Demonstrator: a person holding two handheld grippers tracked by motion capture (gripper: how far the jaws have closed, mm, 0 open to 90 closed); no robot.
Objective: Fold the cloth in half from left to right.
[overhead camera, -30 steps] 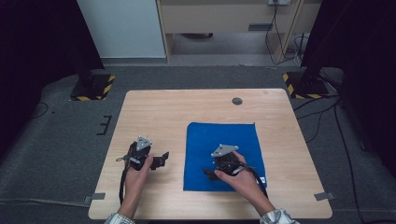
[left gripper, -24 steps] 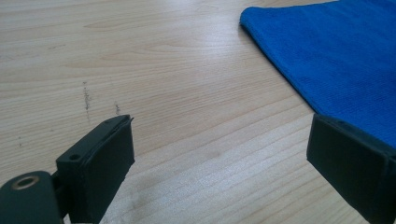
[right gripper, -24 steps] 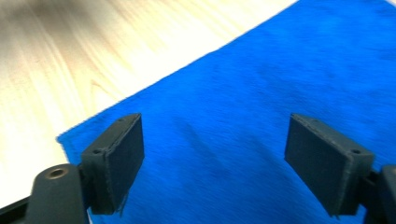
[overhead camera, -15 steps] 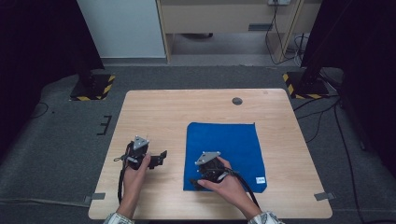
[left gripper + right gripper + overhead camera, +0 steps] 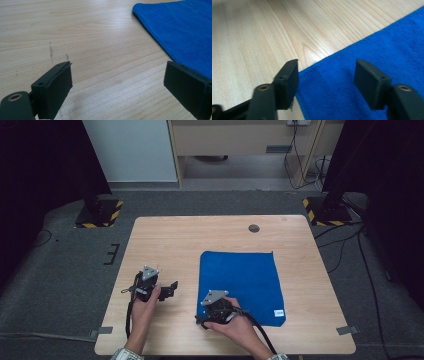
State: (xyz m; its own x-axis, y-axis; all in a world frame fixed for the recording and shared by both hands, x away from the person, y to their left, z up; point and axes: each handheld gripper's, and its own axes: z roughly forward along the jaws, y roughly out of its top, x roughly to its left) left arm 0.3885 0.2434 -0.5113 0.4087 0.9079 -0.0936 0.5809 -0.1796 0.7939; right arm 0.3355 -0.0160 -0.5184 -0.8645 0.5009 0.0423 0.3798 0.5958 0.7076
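The blue cloth [image 5: 241, 287] is lying flat and unfolded in the lower right-of-centre part of the high view, on the wooden table [image 5: 200, 240], and it is spread out so that every edge and corner is reachable. In the right gripper view the cloth [image 5: 367, 62] is filling the right side of the frame, with its near left corner sitting low between the two black jaws. The right gripper [image 5: 204, 320] is sitting at that corner, near the bottom centre of the high view, most likely because a corner is the easiest place to pick up a flat cloth for folding. Its jaws have just been closing and are standing about half apart; the cloth edge is lying between them, but the pads are not pressing on it yet. The left gripper [image 5: 174, 287] is resting at lower left of the high view, just beside the cloth's left edge on bare wood, seemingly waiting its turn. In its own view the jaws are standing wide with nothing between them, and the cloth [image 5: 180, 30] is showing at upper right. A small dark disc [image 5: 254, 228] is set in the table near its far edge.
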